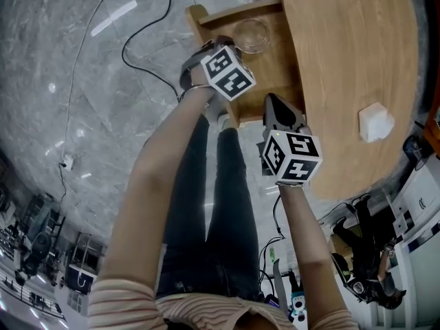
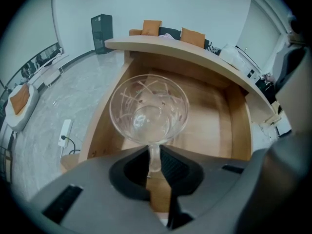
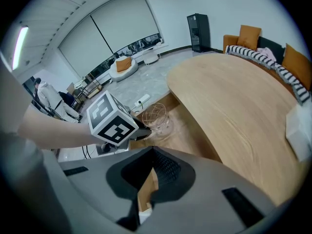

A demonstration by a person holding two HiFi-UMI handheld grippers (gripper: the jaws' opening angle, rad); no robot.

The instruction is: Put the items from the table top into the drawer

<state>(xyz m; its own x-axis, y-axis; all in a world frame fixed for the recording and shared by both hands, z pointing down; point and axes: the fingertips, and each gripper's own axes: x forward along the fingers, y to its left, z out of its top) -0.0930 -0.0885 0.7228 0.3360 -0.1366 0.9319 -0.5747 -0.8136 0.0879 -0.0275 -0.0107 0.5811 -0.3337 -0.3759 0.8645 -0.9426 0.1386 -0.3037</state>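
A clear glass cup with a small handle hangs just above the floor of the open wooden drawer. My left gripper is shut on that handle and points steeply down. The head view shows the cup in the drawer, ahead of my left gripper. My right gripper hovers at the drawer's near corner by the table edge. Its jaws are shut with nothing between them. A white boxy item lies on the oval wooden table top.
Black cables and a power strip lie on the grey marble floor left of the drawer. The person's legs stand below the drawer front. A sofa with orange cushions stands beyond the table.
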